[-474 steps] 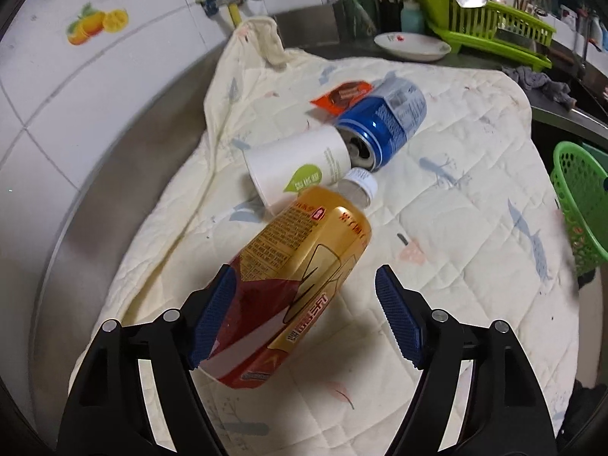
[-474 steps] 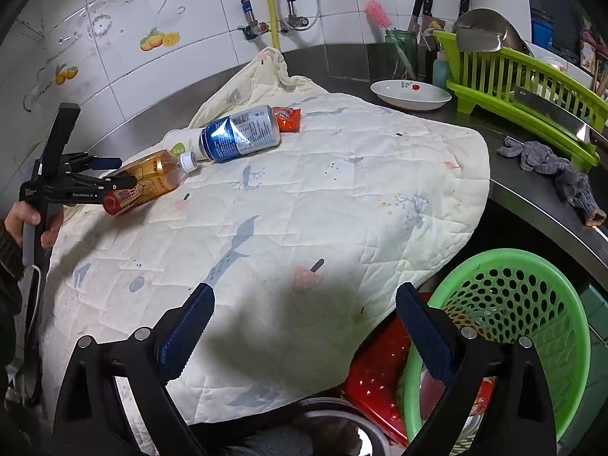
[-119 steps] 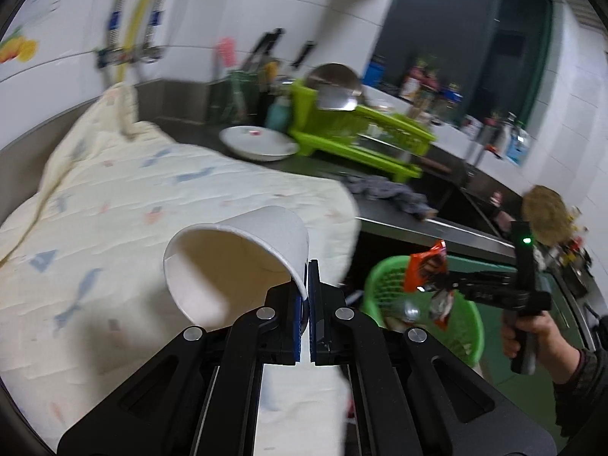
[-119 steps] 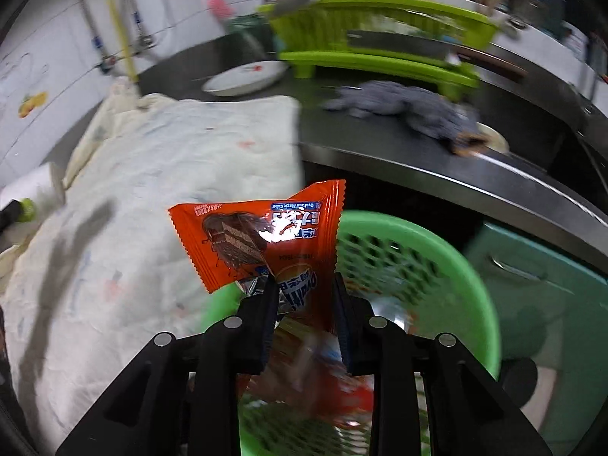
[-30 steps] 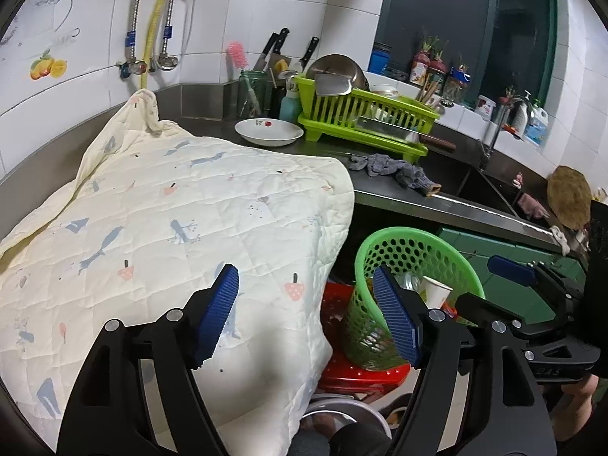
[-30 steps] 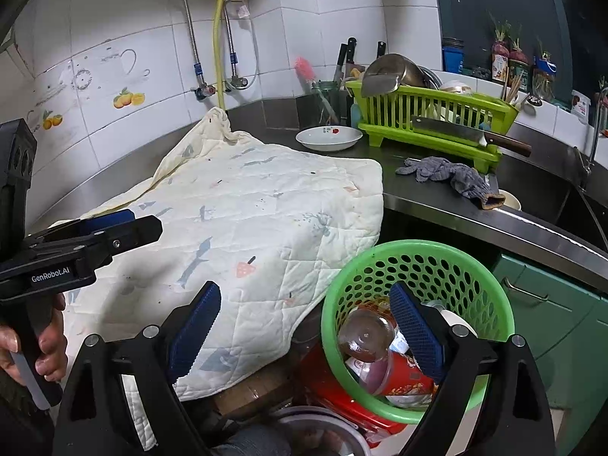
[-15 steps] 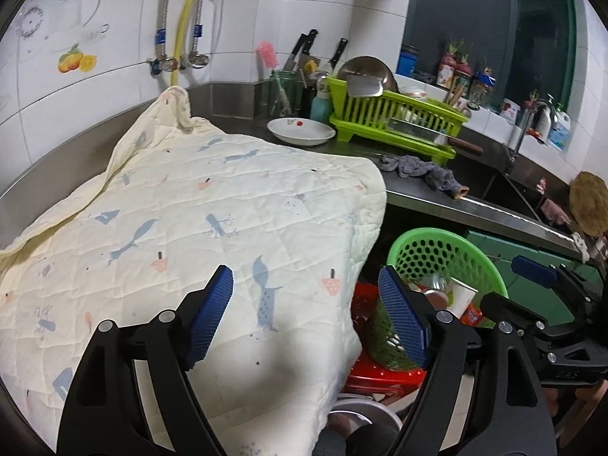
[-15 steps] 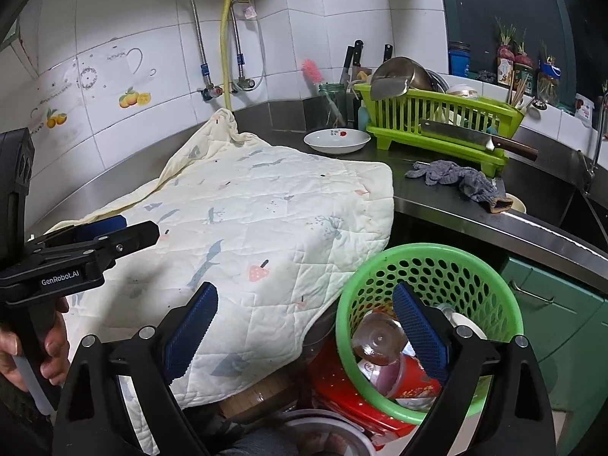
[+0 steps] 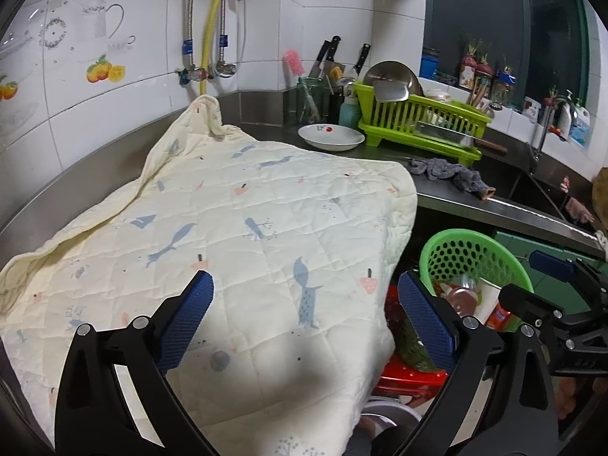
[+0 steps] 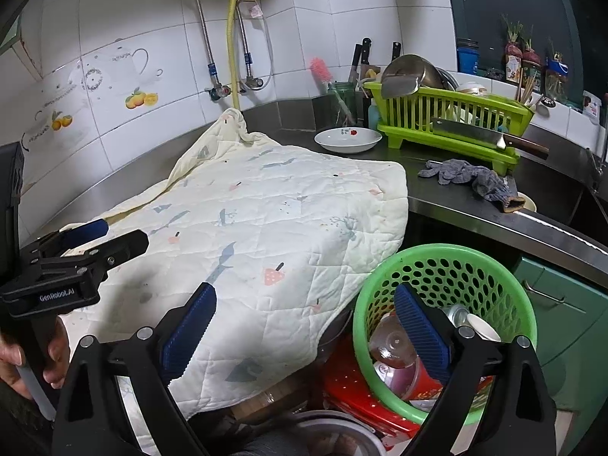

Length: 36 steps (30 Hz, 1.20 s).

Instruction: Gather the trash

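Note:
The green perforated basket (image 10: 437, 250) stands below the counter edge and holds the trash: a plastic bottle (image 10: 395, 345), a white paper cup (image 10: 480, 326) and a can (image 10: 454, 311). The left wrist view shows the basket (image 9: 475, 235) at the right, with the cup (image 9: 488, 300) inside. My left gripper (image 9: 307, 319) hangs over the quilt's front edge, jaws opening, nothing between them. My right gripper (image 10: 304, 330) is open and empty, its right finger over the basket. Each gripper appears in the other's view: the left gripper (image 10: 110, 237), the right gripper (image 9: 532, 281).
A cream quilt (image 9: 247, 228) with nothing lying on it covers the steel counter. Behind it are a white dish (image 9: 330, 136), a green dish rack (image 9: 421, 121) with a cleaver, and a grey rag (image 9: 448, 174). A red tub (image 10: 349, 383) sits under the basket.
The left gripper's jaws have spread wider and its view has swung left, so the basket sits further right in it. The right gripper has hardly moved.

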Each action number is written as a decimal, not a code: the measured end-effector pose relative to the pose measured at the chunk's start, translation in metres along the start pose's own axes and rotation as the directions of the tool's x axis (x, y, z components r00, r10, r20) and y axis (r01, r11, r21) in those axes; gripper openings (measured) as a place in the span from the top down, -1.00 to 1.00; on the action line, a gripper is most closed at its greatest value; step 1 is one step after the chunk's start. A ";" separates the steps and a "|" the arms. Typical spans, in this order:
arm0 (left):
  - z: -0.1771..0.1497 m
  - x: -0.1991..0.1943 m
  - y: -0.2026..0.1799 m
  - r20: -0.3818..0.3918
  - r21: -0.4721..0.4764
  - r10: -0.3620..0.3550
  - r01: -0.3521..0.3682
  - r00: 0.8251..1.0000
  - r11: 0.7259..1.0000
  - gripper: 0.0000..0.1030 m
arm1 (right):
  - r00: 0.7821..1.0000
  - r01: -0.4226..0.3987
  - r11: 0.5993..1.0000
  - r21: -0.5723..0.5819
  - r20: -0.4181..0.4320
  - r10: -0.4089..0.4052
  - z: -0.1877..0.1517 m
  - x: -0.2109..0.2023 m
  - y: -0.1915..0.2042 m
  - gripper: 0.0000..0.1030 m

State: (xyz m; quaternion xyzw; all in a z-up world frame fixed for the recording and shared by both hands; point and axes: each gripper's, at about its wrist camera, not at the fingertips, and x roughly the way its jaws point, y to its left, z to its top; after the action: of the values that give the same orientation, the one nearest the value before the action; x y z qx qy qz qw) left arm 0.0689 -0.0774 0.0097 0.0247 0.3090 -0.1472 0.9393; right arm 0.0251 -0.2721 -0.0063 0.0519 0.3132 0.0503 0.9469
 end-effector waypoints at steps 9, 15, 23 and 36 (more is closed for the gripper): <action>-0.006 -0.001 0.012 -0.010 -0.022 0.052 -0.052 0.999 0.998 -0.90 | 1.000 0.007 1.000 -0.004 0.004 -0.007 -0.001 0.003 0.008 -0.80; -0.011 -0.003 0.023 -0.016 -0.048 0.081 -0.082 0.997 0.995 -0.90 | 1.000 0.000 1.000 -0.023 -0.004 0.000 -0.002 0.009 0.017 -0.80; -0.013 -0.010 0.032 -0.002 -0.069 0.112 -0.112 0.994 0.991 -0.90 | 1.000 -0.018 1.000 -0.022 -0.001 0.018 -0.003 0.012 0.025 -0.80; -0.018 -0.011 0.036 0.005 -0.076 0.131 -0.131 0.991 0.989 -0.90 | 1.000 -0.027 1.000 0.002 0.001 0.027 -0.007 0.009 0.031 -0.80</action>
State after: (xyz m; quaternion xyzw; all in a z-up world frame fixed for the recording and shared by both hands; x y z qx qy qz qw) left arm 0.0602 -0.0379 0.0004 0.0087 0.3074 -0.0735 0.9487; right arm 0.0267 -0.2396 -0.0130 0.0570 0.3118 0.0626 0.9464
